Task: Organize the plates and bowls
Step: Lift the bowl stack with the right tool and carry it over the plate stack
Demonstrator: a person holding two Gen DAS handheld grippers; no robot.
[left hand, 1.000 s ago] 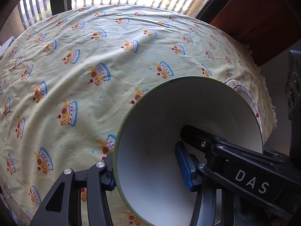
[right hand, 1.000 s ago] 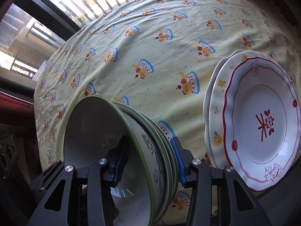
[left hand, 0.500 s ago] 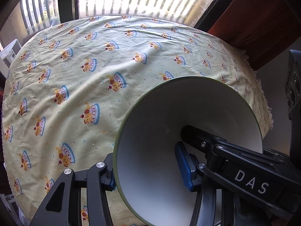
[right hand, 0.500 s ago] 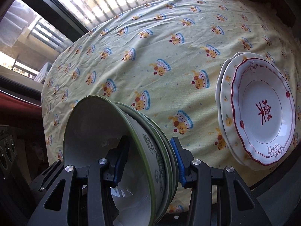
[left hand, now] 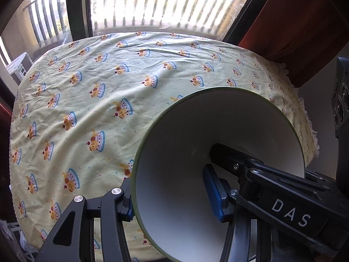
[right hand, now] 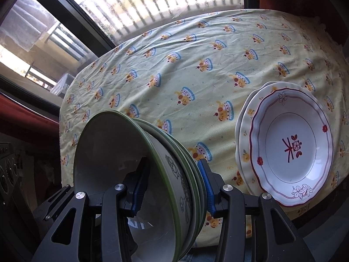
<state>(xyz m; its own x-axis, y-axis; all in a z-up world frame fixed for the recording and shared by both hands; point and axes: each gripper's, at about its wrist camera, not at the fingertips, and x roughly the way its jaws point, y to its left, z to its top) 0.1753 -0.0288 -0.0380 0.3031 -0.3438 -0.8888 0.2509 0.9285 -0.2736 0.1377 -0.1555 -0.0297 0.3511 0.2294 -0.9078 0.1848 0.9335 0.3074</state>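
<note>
A barred window [left hand: 152, 6] lights the room behind my desk [left hand: 152, 69], which is draped in a pale yellow cloth printed with little cakes. Largest of what I carry is the nested stack of green-rimmed bowls [right hand: 139, 174], tipped on its side clear of the cloth and near the desk's front edge. My right claw [right hand: 172, 187] is clenched across the stack's wall, one blue pad inside the innermost bowl and one against the outermost. My left claw [left hand: 174, 198] grips the opposite wall the same way, one pad inside the white bowl and one outside.

I judge the main risk to be slippage. The bowls are smooth and only nested, so if either claw eases, or my two hands drift apart or twist against each other, an outer bowl could slide free and drop past the desk's edge. Swinging right could also knock the stack into the plates [right hand: 283, 148].

Only the right view shows those stacked plates, a red-trimmed one on top, lying flat near the desk's right front edge, and that I hold several bowls with a drawn pattern outside. The left view shows one bowl interior [left hand: 196, 152] and the other claw's arm [left hand: 283, 196] reaching into it.
</note>
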